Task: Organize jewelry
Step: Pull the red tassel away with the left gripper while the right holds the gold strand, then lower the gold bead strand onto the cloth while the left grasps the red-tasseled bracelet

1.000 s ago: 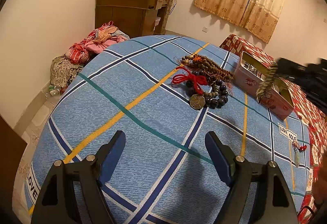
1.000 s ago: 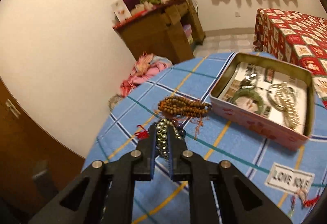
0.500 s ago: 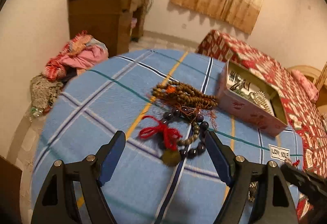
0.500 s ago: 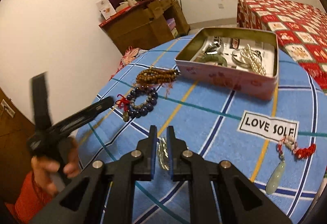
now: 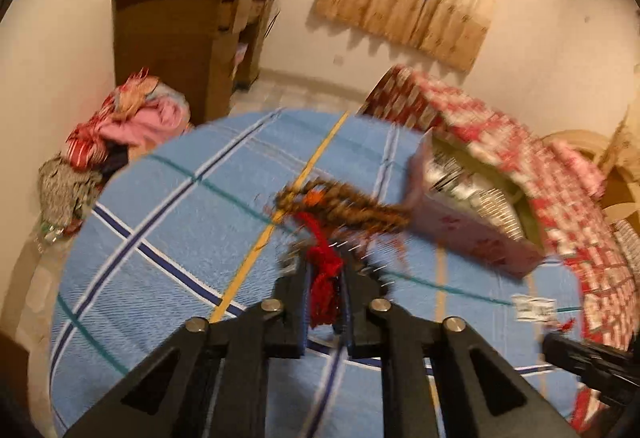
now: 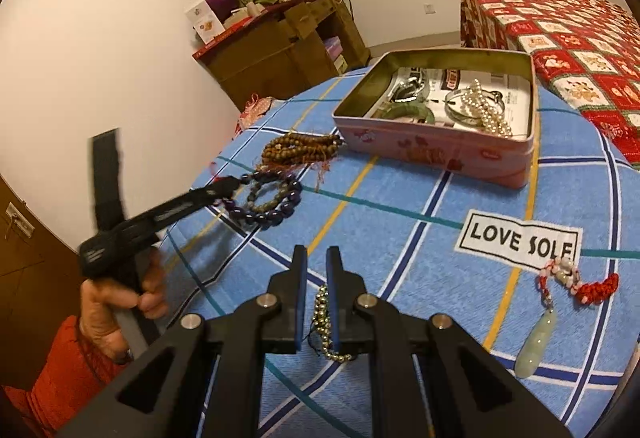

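The left gripper point(image 5: 325, 272) has gone from wide apart half a second ago to pinched on the red tassel point(image 5: 325, 288) of the dark bead bracelet point(image 6: 266, 198); its fingers point(image 5: 294, 302) press the tassel from both sides, and the left view is blurred. In the right view that gripper's tip touches the bracelet's near-left edge on the blue checked worktop point(image 6: 400, 238), with the person's left hand point(image 6: 120, 302) around the handle. The brown bead string point(image 6: 302, 148) lies just beyond the bracelet, its far end touching the pink tin point(image 6: 436, 152).

The right gripper point(image 6: 317, 258) has eased apart: its fingers point(image 6: 299, 278) stand narrow with a gap, and the gold bead chain point(image 6: 326, 322) hangs between them deeper in, though whether it is gripped cannot be told. Inside the tin lie a pearl strand point(image 6: 486, 110), a green bangle point(image 6: 408, 112) and silver rings. The jade pendant with red cord point(image 6: 538, 338) lies near the "LOVE SOLE" label point(image 6: 520, 238), well apart from the tin.
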The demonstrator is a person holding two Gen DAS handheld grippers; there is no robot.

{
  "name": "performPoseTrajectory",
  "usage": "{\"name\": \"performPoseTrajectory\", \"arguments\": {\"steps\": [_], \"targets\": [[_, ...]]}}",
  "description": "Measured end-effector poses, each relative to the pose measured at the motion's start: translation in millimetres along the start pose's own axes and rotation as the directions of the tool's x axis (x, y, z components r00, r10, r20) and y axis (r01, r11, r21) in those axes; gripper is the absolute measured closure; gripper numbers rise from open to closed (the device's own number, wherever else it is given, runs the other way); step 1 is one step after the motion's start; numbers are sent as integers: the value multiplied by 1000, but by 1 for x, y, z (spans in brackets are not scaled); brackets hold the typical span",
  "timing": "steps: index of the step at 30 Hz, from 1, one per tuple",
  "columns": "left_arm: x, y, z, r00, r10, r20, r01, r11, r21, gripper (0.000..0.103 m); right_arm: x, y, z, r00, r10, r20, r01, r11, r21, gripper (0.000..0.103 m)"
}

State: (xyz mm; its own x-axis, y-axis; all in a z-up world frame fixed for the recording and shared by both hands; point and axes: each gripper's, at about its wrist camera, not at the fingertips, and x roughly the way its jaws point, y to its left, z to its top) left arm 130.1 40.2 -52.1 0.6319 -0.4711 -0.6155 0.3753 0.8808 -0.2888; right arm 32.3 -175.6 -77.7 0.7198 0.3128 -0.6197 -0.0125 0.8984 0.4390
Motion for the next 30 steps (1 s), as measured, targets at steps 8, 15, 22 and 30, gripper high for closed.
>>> {"name": "performPoseTrajectory", "arguments": {"steps": [8,15,22,30], "targets": [[-68,-22,14,984,-50,168,37,996,77,100,-10,-2,-5,1000,-3,15,2,1000,18,91],[-31,-5,-5,999,48,4,-48,999,23,32,-21,1,-14,1000,7,22,-8,1000,22,87],[-32,-5,-27,1000,14,-20,-13,999,43,32,-30,-10,-19,1000,-11,25,10,999,44,87],[-8,-8,-43,992,42,-116,-27,992,123,32,-5,-10,-26,997,-48,-65,49,999,16,79]]}}
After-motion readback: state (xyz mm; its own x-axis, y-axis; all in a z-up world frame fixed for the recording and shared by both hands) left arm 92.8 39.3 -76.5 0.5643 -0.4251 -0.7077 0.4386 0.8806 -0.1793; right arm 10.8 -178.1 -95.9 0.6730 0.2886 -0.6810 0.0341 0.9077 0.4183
